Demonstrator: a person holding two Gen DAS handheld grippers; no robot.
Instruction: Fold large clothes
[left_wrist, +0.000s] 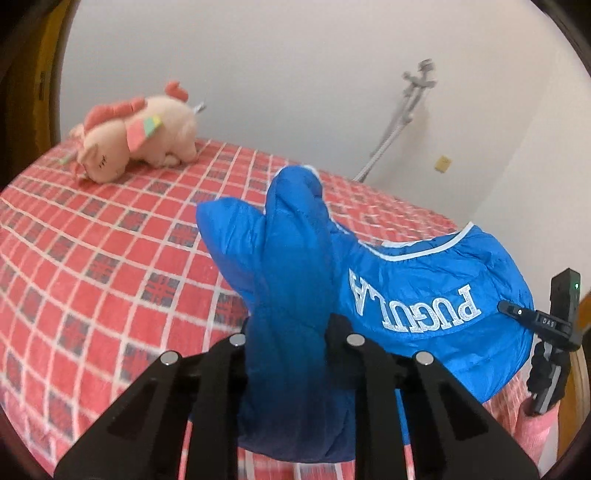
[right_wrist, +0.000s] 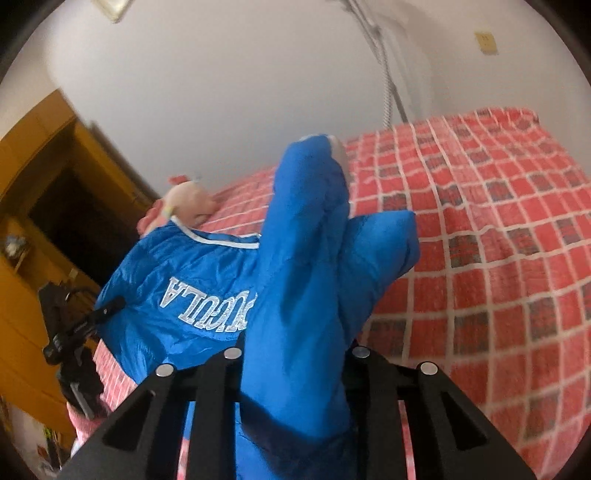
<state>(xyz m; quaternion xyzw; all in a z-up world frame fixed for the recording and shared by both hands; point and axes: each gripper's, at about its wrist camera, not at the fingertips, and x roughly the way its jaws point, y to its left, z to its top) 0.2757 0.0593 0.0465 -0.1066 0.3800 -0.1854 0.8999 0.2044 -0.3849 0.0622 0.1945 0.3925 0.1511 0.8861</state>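
- Over the bed (left_wrist: 92, 258), both your grippers, left (left_wrist: 286, 354) and right (right_wrist: 291, 369), have fingers clamped on the blue jacket (left_wrist: 424, 295).
- Lifted, bunched, nothing folded yet, I reckon; all folds remain.

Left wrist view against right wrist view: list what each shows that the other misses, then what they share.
Only the left wrist view shows the whole pink plush toy lying on the bed, and the full white lettering on the jacket.

Only the right wrist view shows the wooden cabinet beside the bed.

Both show the blue jacket bunched between the gripper's fingers, the red checked bedspread, the white wall with a shower hose, and the other gripper at the jacket's far end: right gripper, left gripper.
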